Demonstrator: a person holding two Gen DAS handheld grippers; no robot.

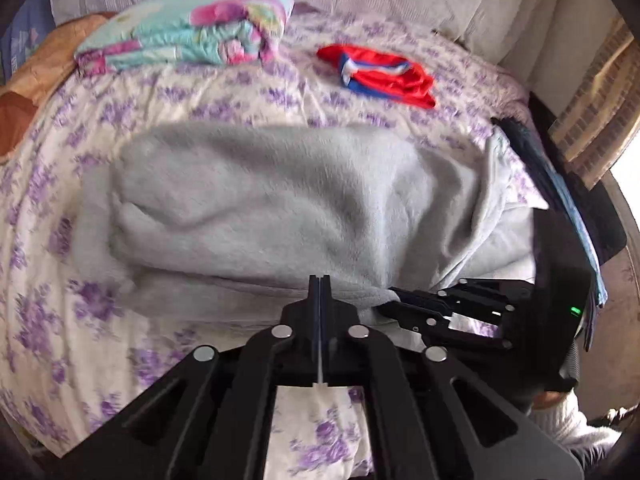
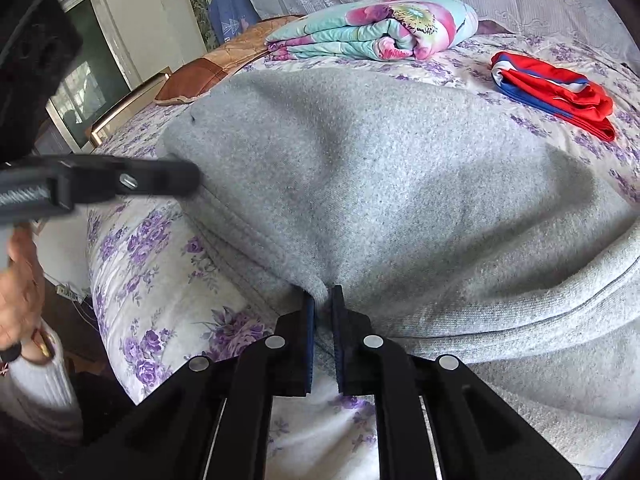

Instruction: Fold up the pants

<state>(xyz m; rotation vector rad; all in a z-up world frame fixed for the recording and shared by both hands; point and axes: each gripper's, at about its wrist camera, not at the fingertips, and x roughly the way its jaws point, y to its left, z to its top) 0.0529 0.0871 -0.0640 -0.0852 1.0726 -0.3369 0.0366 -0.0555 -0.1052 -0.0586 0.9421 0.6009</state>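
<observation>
**Left wrist and right wrist views: grey pants on the bed, right claw clamped on the near edge**

Left wrist view shows the grey fleece pants [image 1: 256, 204] lying folded across a white bedsheet with purple flowers [image 1: 48, 280]. The left gripper [image 1: 319, 280] has its two fingers pressed flat together at the near edge of the pants, with no cloth visible between them. To its right, the right gripper [image 1: 390, 294] reaches in from the right side, its tips at the same near edge.

Right wrist view shows the right gripper [image 2: 323, 294] nearly closed, with a small bunch of the pants [image 2: 380, 184] hem pinched between its blue-lined pads [image 2: 310, 312]. The cloth rises from that grip and spreads to the far side and to the right. The left gripper [image 2: 188, 178] appears blurred at the left, its tip touching the left edge of the pants. A hand [image 2: 18, 280] in a white ribbed sleeve [image 2: 44, 380] holds it.

At the far side of the bed lie a folded turquoise and pink floral quilt [image 1: 188, 28] on the left and a folded red, white and blue garment [image 1: 380, 74] on the right, both well apart from the pants.
</observation>
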